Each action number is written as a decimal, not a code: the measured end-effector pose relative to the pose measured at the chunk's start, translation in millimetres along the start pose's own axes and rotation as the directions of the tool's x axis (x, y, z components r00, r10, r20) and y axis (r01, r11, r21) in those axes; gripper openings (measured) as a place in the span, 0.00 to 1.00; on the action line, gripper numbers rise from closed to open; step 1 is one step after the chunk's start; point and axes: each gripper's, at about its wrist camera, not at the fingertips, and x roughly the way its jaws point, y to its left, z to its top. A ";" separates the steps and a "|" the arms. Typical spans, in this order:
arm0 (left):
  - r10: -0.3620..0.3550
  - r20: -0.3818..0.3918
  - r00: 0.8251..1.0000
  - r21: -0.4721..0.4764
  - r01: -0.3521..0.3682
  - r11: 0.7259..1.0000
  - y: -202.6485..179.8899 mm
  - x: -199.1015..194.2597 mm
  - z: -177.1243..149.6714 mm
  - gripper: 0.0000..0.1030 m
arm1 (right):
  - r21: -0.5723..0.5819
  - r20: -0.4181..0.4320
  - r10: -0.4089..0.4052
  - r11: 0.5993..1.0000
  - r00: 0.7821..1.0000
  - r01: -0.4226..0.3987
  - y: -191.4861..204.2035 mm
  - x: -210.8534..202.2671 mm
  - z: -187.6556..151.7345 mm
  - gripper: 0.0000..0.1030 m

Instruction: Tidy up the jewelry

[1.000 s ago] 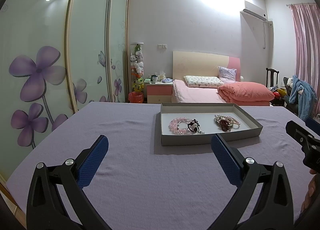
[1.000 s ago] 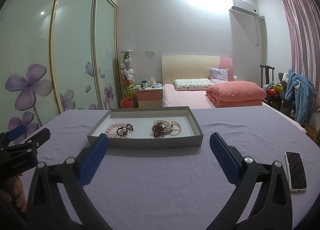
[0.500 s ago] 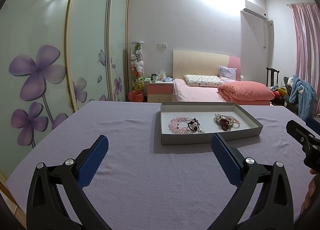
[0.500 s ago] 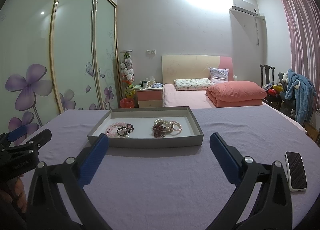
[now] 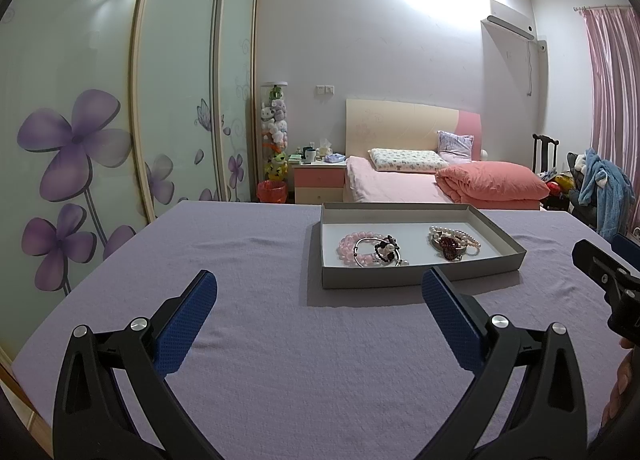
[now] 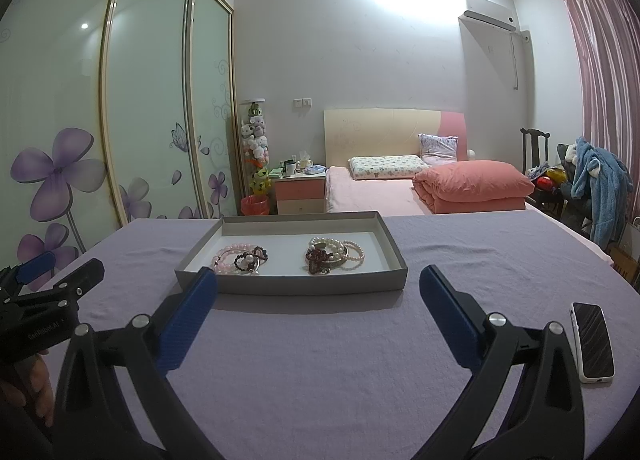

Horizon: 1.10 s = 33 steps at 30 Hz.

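We hold both tongs, left (image 5: 319, 288) and right (image 6: 318, 286), released over the cloth (image 6: 320, 360), near the tray (image 6: 288, 284) with two heaps of bracelets (image 6: 240, 259).

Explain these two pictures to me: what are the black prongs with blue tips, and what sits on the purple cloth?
No robot: a person holds a two-finger gripper in each hand, each with a camera looking along its fingers. One picture is from the left gripper, the other from the right gripper. Both are open and hold nothing. On the cloth stands a tray with two heaps of bracelets: pink beads and pearls. A phone lies to the right.
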 end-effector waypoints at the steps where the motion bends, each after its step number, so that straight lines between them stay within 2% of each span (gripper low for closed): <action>1: 0.000 0.000 1.000 0.000 0.000 1.000 -0.2 -0.1 0.0 0.98 | 0.000 0.000 0.000 1.000 1.000 0.000 0.0 0.0 0.0 0.96; 33: 0.003 -0.006 1.000 0.009 -0.002 1.000 -4.0 -0.5 -6.8 0.98 | 0.003 -0.013 0.005 1.000 1.000 -0.005 6.0 0.6 -8.3 0.96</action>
